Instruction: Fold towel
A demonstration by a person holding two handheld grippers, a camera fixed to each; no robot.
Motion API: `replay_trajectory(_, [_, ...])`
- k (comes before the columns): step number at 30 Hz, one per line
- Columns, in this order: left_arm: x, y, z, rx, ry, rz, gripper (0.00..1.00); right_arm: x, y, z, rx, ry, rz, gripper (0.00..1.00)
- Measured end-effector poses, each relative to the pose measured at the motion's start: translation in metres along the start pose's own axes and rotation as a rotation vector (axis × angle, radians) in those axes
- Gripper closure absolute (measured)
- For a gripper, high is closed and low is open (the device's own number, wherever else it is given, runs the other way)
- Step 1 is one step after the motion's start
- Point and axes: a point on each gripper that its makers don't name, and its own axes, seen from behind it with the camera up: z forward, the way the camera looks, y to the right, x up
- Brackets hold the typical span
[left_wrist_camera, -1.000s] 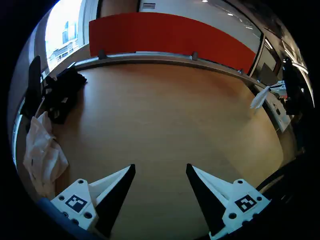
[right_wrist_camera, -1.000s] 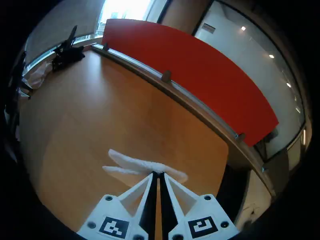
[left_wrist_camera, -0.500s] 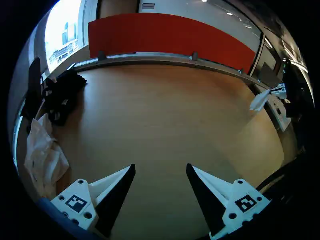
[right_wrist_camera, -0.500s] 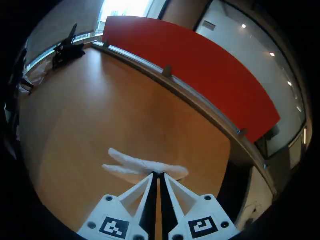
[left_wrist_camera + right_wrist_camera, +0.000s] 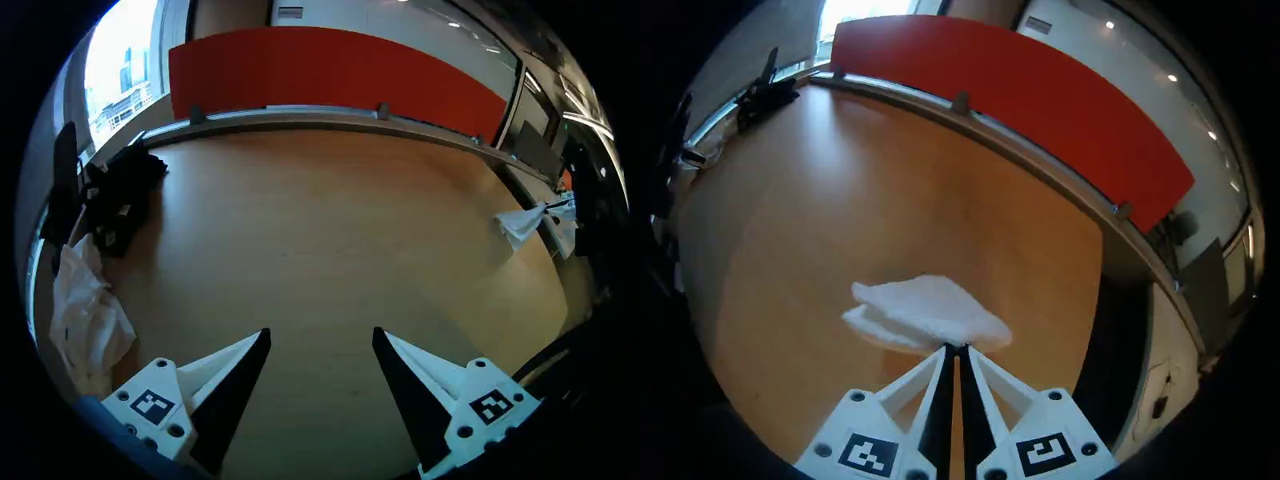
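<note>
The right gripper [image 5: 958, 350] is clenched on the near edge of the towel [image 5: 916, 316]. The cloth is spread ahead of the fingertips and to their left, its long axis crosswise to the jaws, over the table [image 5: 320, 224]. The left gripper [image 5: 320, 336] is released, with nothing between its fingers. From it the towel is seen far to the right, well apart. The towel's free left end is judged the next point to be taken
</note>
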Motion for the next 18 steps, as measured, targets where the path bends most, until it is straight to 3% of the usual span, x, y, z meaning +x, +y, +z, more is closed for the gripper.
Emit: replay_trajectory(18, [0.001,0.006,-0.001,-0.001,-0.001,0.017,0.06,-0.118,-0.012,0.007,-0.007,-0.183,0.088,0.96])
